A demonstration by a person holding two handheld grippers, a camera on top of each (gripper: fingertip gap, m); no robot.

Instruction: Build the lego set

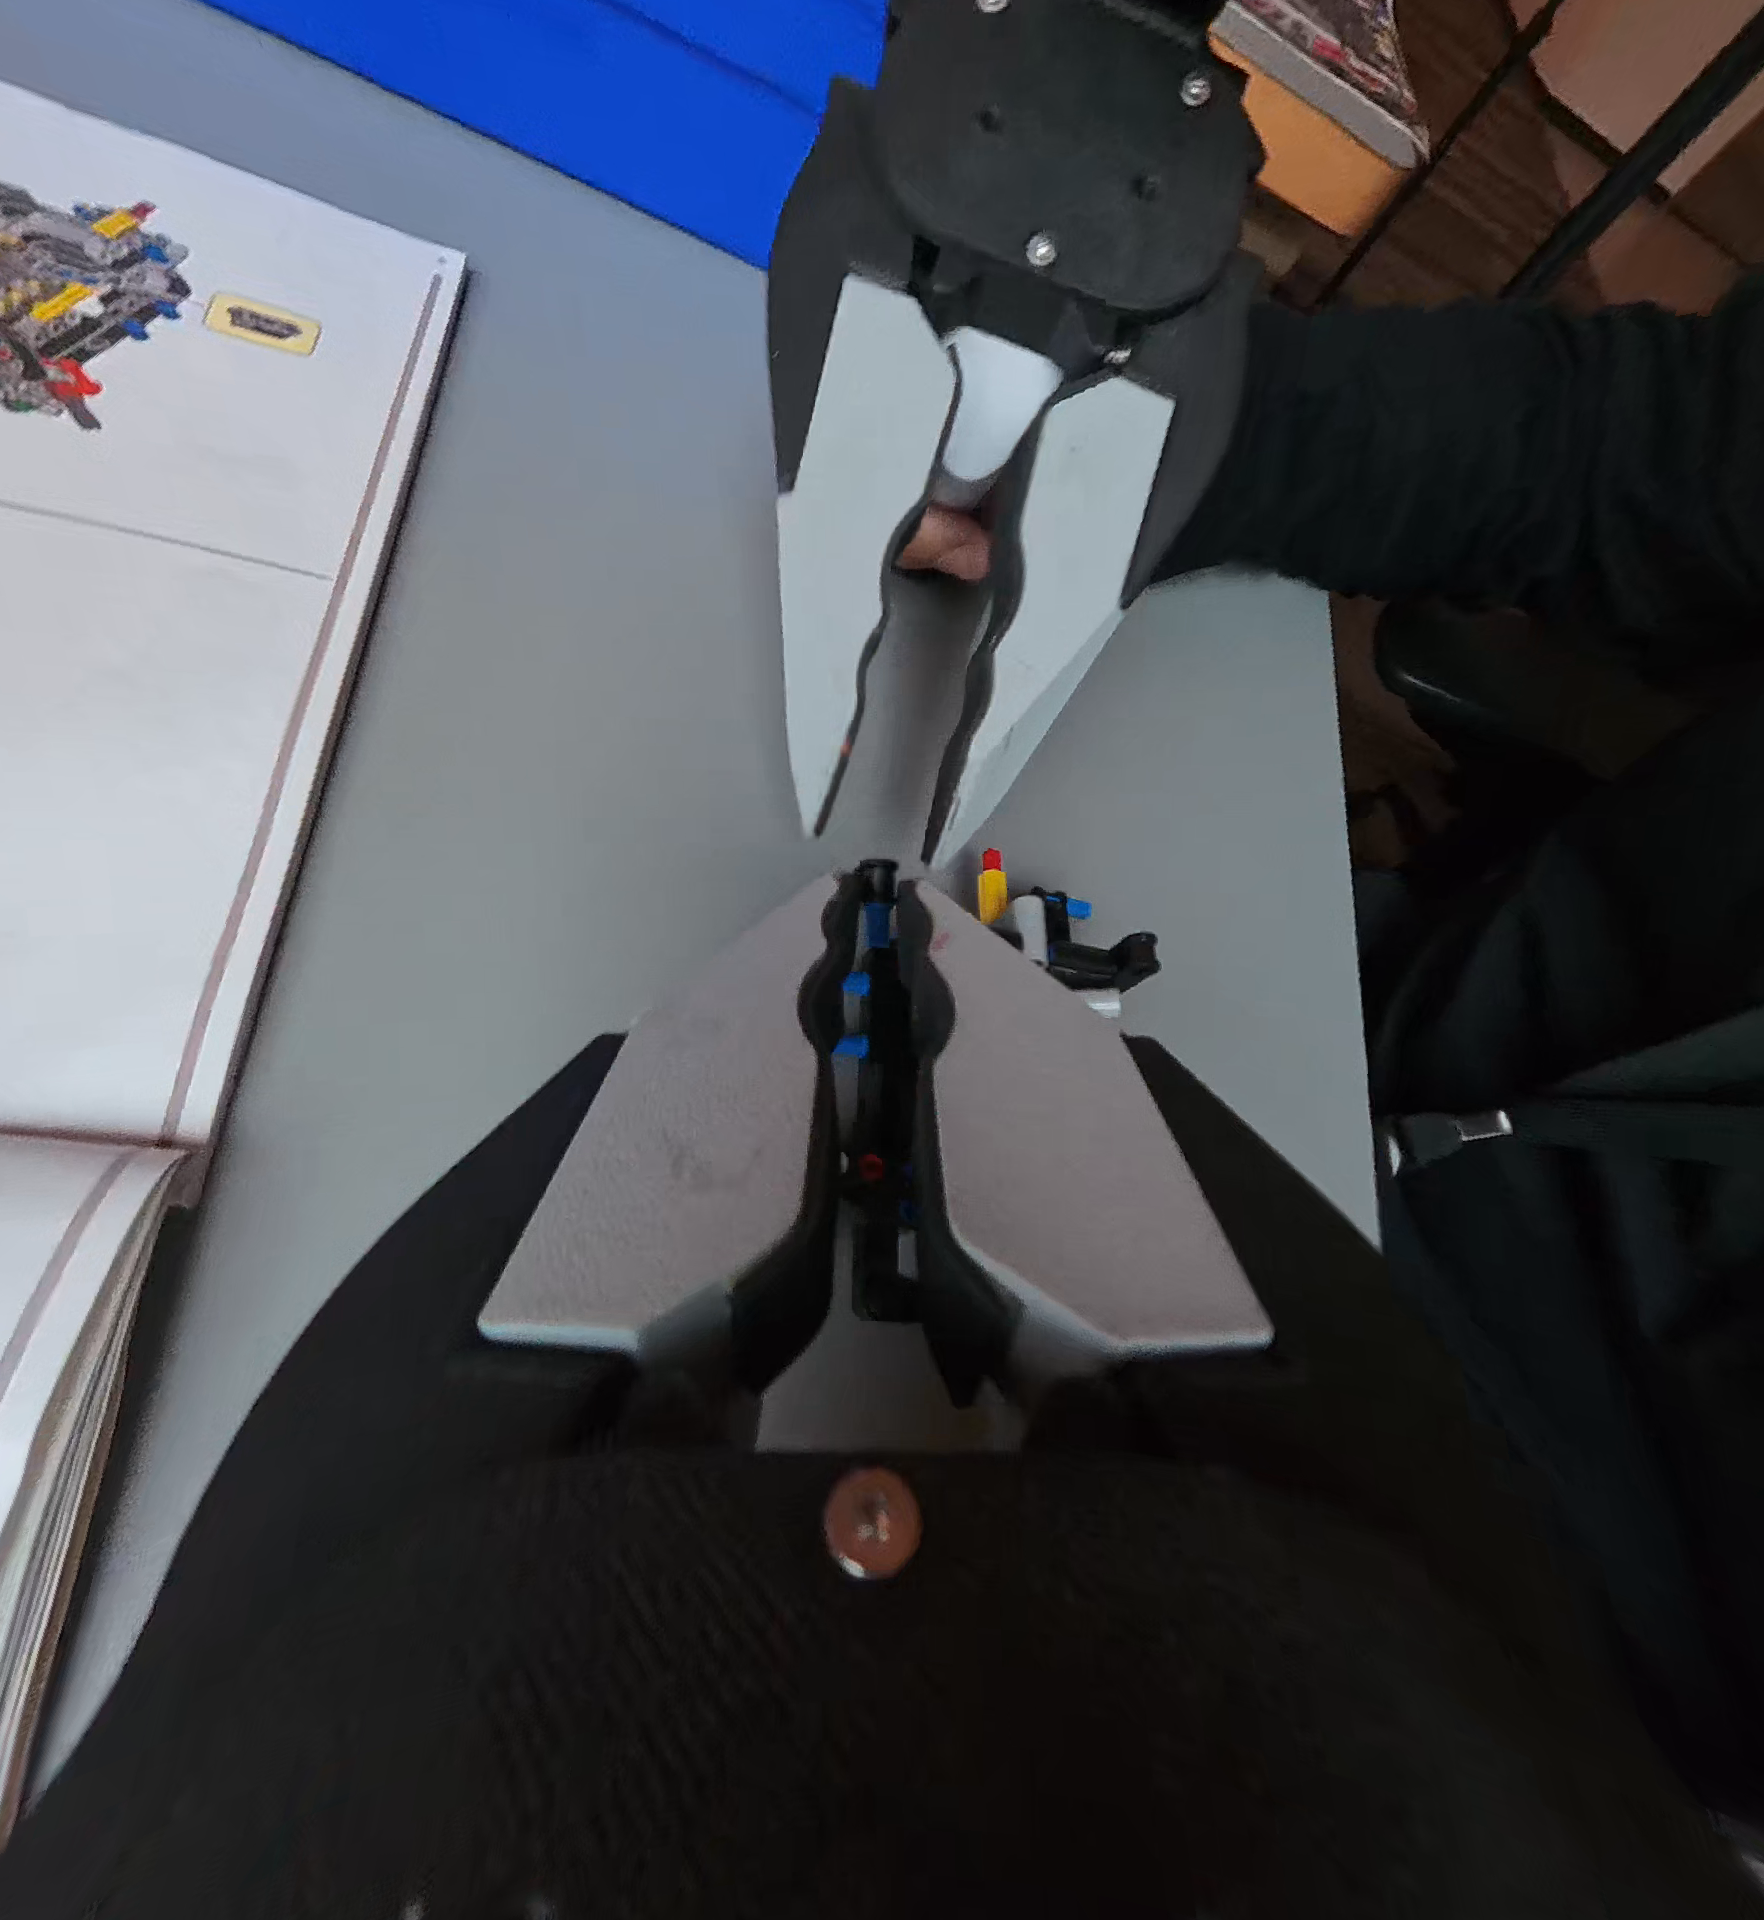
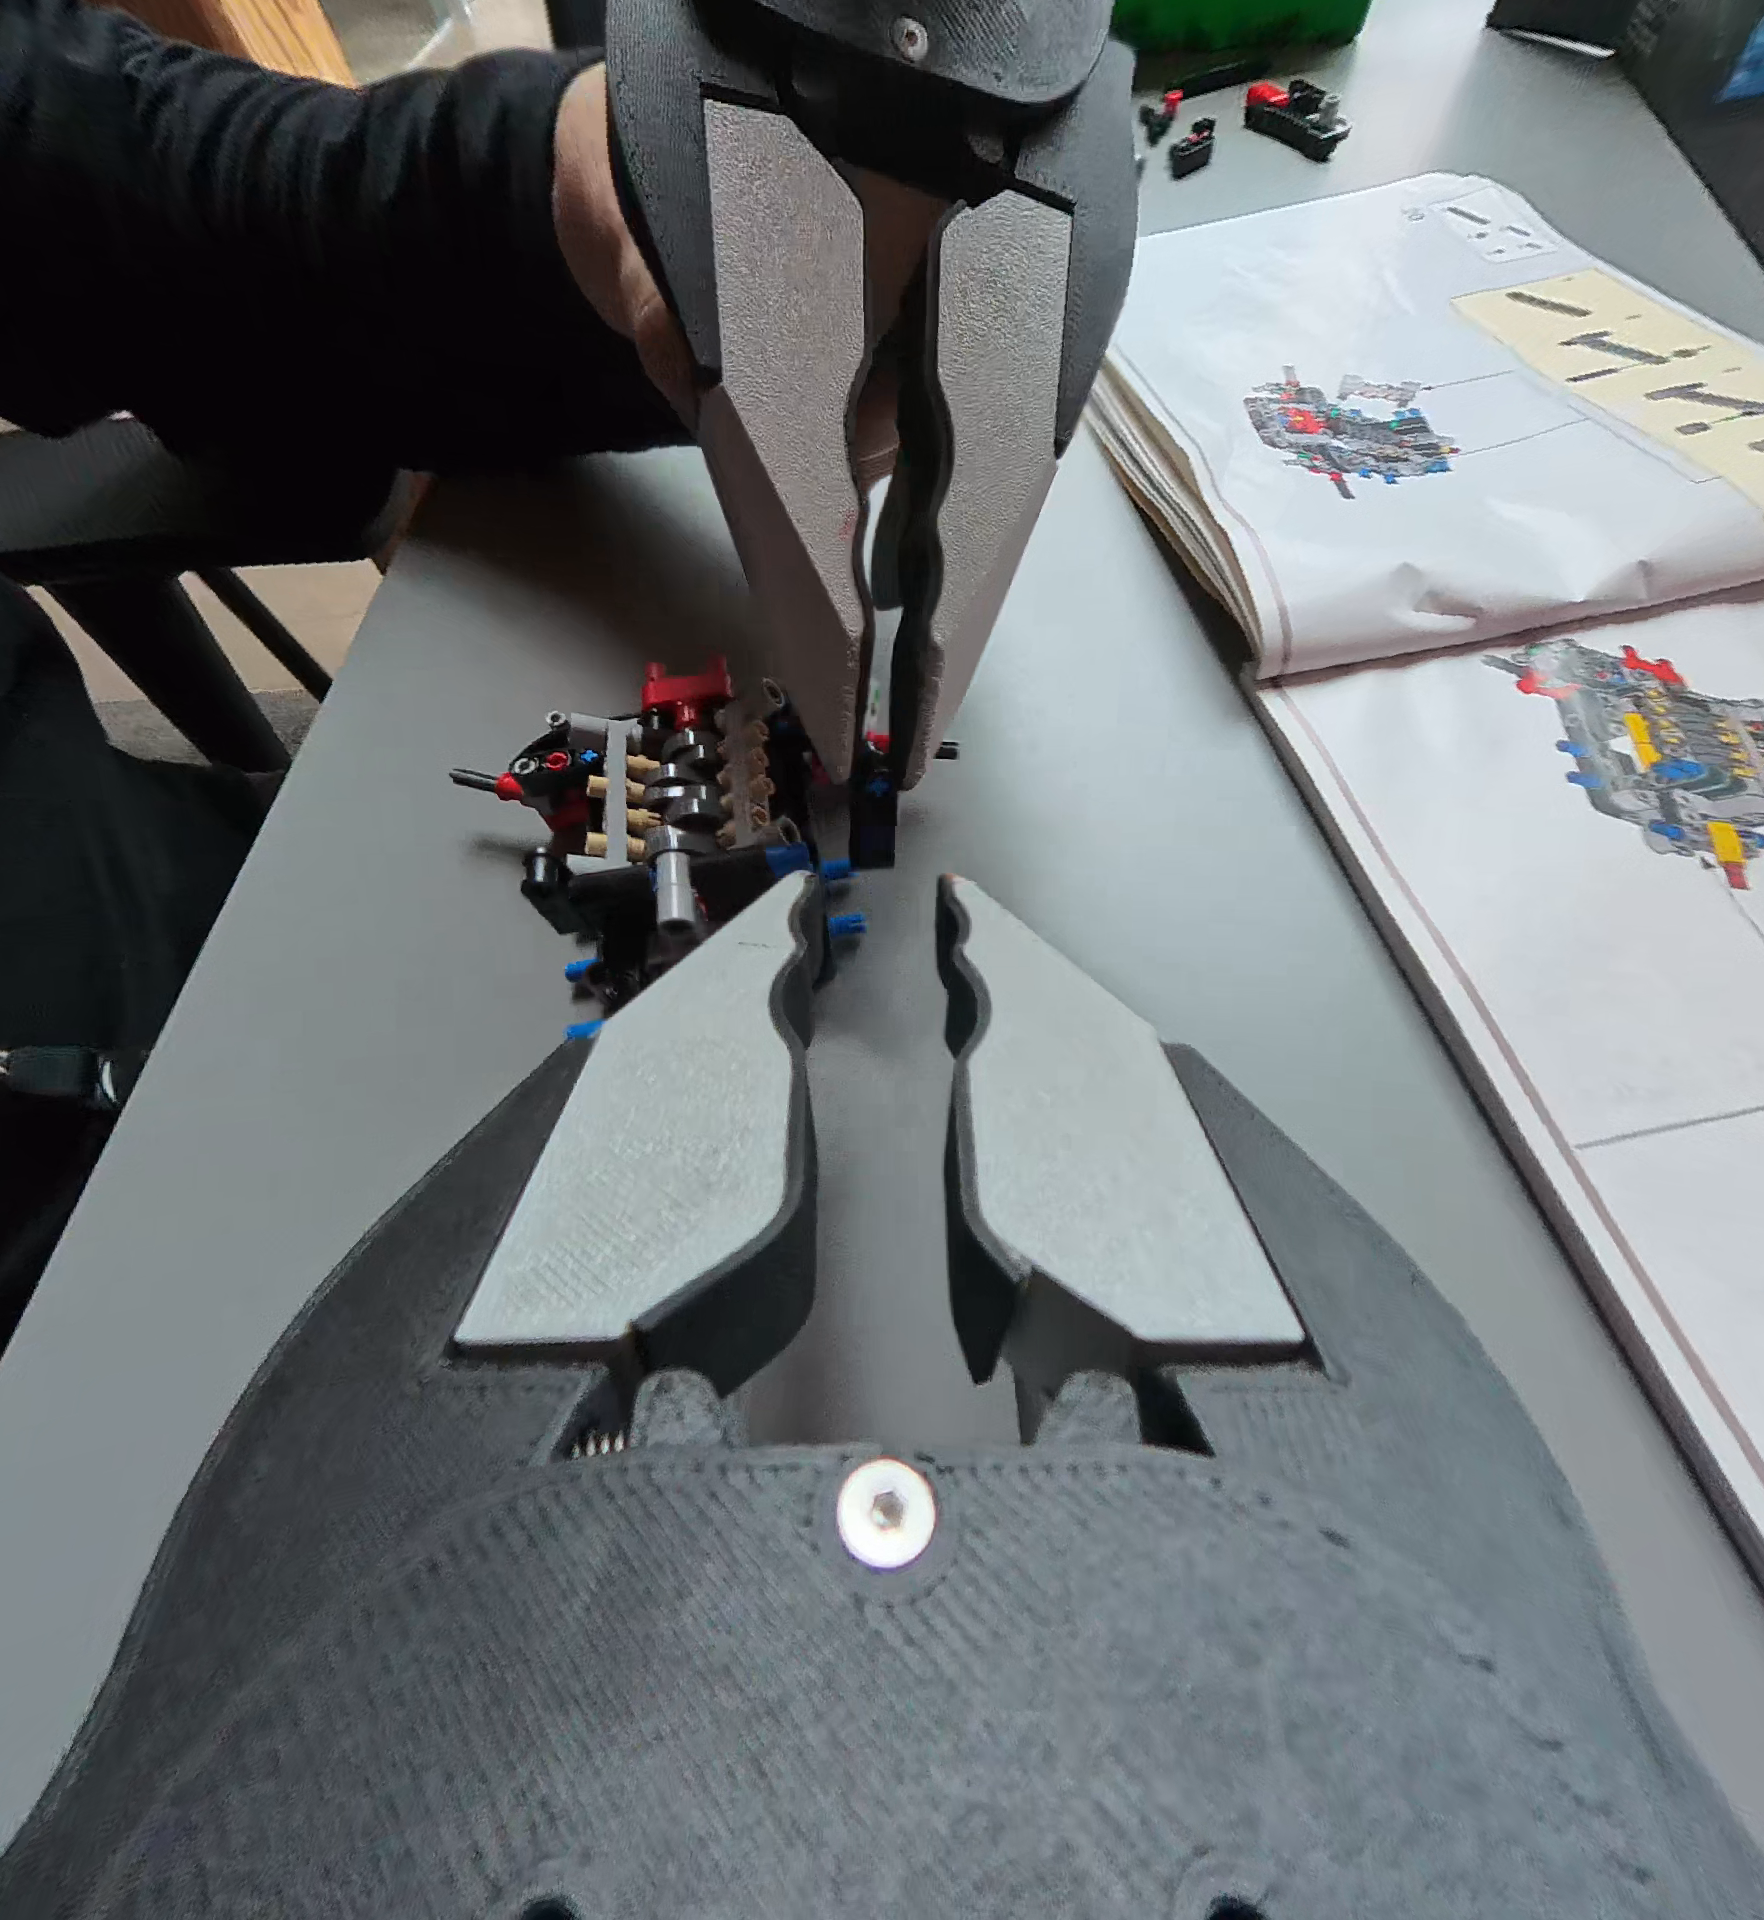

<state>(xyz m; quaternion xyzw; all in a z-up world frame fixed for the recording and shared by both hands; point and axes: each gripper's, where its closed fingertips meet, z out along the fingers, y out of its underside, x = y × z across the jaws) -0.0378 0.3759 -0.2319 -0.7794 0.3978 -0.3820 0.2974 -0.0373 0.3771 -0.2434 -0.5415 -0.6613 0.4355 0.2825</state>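
A partly built Lego assembly of black, grey, tan, red and blue parts lies on the grey table. My left gripper is shut on a black beam with blue pins at the assembly's edge. The rest of the assembly shows just right of my fingers. In the right wrist view the left gripper comes down from above onto that beam. My right gripper is open and empty, its tips just short of the assembly. It faces the left gripper tip to tip.
An open instruction booklet lies on the table beside the work, also in the left wrist view. Loose Lego parts sit at the far end. The table edge runs close to the assembly. A black-sleeved arm holds the right gripper. The grippers are tip to tip, or close to it.
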